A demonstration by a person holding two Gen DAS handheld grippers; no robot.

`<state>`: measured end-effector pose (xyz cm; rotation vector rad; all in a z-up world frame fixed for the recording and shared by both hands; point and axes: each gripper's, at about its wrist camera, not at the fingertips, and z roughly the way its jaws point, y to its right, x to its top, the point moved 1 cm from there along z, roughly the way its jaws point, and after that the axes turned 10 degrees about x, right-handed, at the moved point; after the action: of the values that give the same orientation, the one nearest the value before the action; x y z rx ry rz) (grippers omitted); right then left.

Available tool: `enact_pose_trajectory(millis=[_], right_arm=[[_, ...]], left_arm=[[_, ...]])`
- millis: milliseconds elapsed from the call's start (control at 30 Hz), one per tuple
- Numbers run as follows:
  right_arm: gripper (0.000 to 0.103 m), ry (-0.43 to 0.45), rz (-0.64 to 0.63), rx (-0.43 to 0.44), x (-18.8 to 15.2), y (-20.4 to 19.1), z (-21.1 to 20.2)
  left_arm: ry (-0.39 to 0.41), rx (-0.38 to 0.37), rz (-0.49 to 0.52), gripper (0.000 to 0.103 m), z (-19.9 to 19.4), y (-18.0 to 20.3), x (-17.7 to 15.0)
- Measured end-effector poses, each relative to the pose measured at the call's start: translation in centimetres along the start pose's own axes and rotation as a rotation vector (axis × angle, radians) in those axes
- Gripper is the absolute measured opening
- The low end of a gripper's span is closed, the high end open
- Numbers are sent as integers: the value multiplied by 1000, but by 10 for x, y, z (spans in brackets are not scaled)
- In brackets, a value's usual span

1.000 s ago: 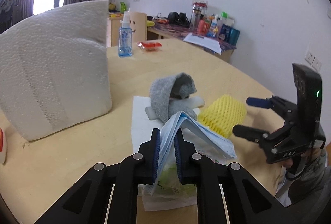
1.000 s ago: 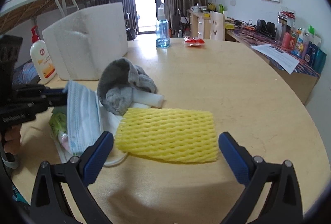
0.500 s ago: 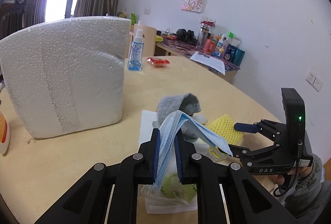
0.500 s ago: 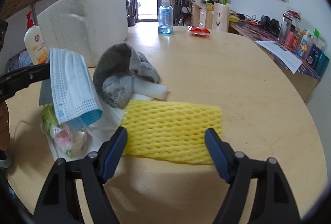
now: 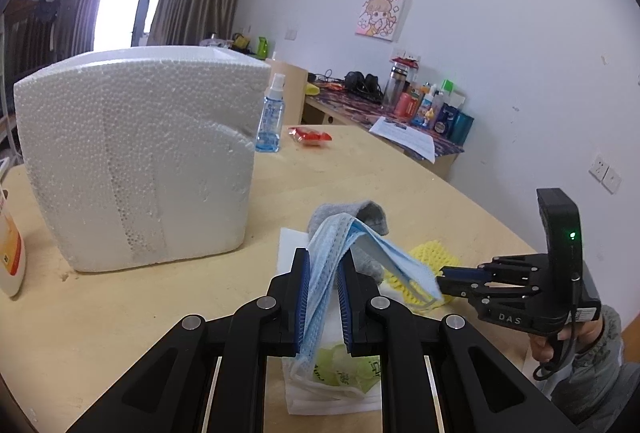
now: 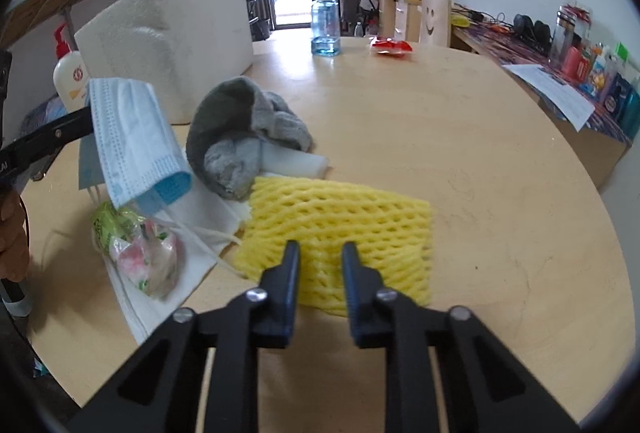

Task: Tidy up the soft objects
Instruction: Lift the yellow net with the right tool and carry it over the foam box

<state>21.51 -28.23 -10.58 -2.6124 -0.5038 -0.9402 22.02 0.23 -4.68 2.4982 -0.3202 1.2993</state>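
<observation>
On the round wooden table point(image 6: 460, 137), near its front edge, the soft things lie heaped together: a yellow foam net point(image 6: 340, 221) flat on the wood, a grey sock point(image 6: 244, 129) just behind it, a white cloth point(image 6: 176, 257) under a small plastic packet point(image 6: 140, 253) to the net's left. The left gripper point(image 5: 322, 297) is clamped on a blue face mask point(image 5: 320, 281), which hangs clear of the table and drapes over the pile; in the right wrist view the same mask shows at upper left, held aloft. The right gripper point(image 6: 320, 273) has just been closing, and its jaws now stand narrow with the near edge of the net pinched between them; the pads seem to press the foam, though the contact itself is partly hidden by the fingers. The net's long axis runs across the view, square to the jaws, so the grip falls on the middle of one long side, and the far half will likely sag when raised. The right hand is plainly the nearer to the net. A white foam box point(image 5: 136, 161) stands well behind the pile, a probable destination.
</observation>
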Motion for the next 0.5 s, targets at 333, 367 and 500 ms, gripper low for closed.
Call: enact_pose_trajectory(millis=[333,367,500], right_arm=[[14,112,33,-4,5,-2,-35],[14,120,34,1,5,-2,-37],[14,175,41,5,7,-6,-55]], left_arm=[[29,-2,-39,15,-9,-10,5],[31,-1,-36,15,-10,-8,6],[46,11,-20,15,-15,-5,6]])
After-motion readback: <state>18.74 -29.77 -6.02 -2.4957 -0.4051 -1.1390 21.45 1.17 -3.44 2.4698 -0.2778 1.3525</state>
